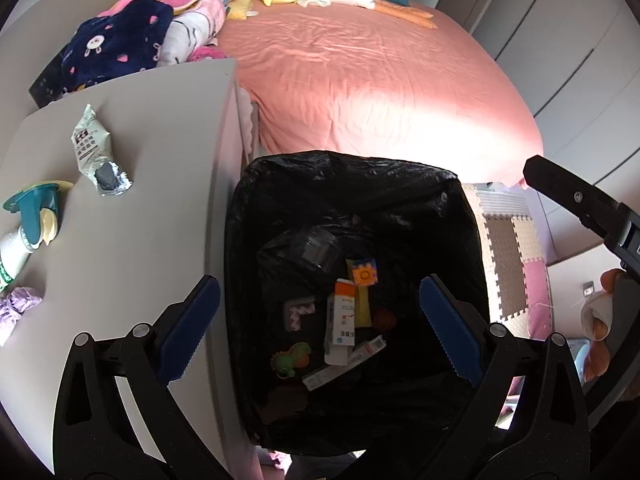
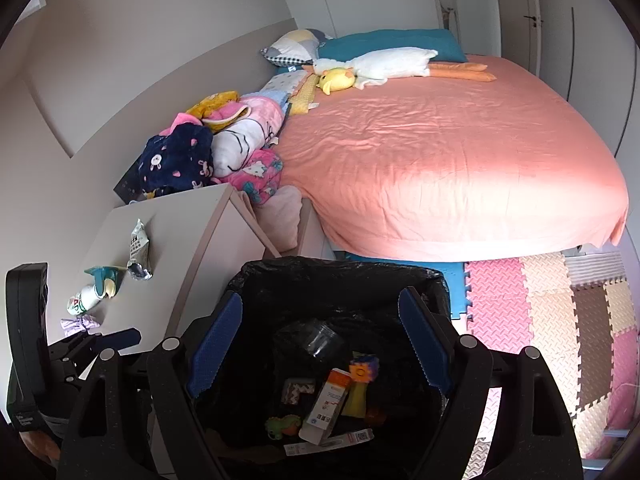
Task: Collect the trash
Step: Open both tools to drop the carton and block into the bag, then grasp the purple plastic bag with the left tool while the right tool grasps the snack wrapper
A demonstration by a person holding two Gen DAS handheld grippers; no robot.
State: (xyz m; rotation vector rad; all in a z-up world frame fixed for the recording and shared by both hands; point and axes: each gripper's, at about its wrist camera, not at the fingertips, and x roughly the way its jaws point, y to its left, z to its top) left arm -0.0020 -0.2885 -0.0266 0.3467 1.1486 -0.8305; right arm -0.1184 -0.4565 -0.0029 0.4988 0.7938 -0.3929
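Note:
A bin with a black liner stands on the floor between the nightstand and the bed. In it lie a white and orange box, a yellow wrapper, a green toy and a clear cup. My left gripper hangs over the bin, open wide, nothing between its blue pads. My right gripper is also over the bin, open and empty, above the box. On the nightstand lie a torn foil wrapper, a bottle with a teal piece and a purple wrapper.
The grey nightstand is left of the bin, its edge close to the left finger. Behind the bin is a bed with a pink sheet, plush toys and piled clothes. Foam floor mats lie to the right.

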